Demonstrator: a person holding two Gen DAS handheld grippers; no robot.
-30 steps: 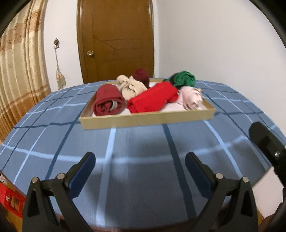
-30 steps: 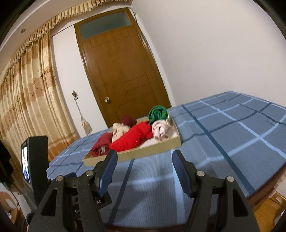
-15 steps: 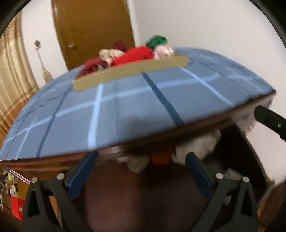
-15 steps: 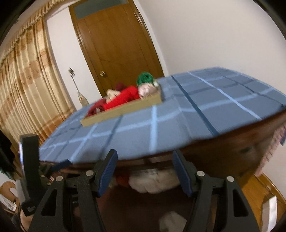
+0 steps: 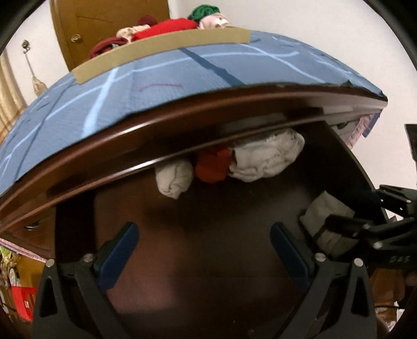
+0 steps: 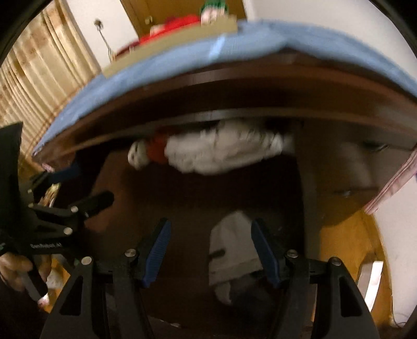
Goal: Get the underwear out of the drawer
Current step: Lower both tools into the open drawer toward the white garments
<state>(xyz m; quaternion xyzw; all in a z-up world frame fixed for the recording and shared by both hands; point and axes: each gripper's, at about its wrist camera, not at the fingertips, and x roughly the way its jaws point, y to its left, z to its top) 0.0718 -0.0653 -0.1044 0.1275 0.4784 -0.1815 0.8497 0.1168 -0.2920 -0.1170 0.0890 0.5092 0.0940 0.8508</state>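
A dark wooden drawer (image 5: 208, 247) stands pulled out below the table edge. At its back lie a small grey roll (image 5: 174, 180), an orange-red piece (image 5: 212, 167) and a big white bundle (image 5: 265, 159); they also show in the right wrist view, white bundle (image 6: 221, 151). A folded grey-white piece (image 6: 232, 247) lies near the drawer's front right, also in the left wrist view (image 5: 325, 221). My left gripper (image 5: 204, 250) is open and empty over the drawer. My right gripper (image 6: 211, 250) is open, its jaws either side of the folded piece.
On the blue checked tablecloth (image 5: 156, 78) stands a shallow wooden tray (image 5: 161, 49) with several rolled garments. A brown door (image 5: 104, 20) is behind, curtains (image 6: 39, 78) at left. The table's dark rim (image 5: 182, 125) overhangs the drawer's back.
Both grippers dropped from above the tabletop to below its edge and now look into the open drawer. The right gripper has come over the folded grey-white piece.
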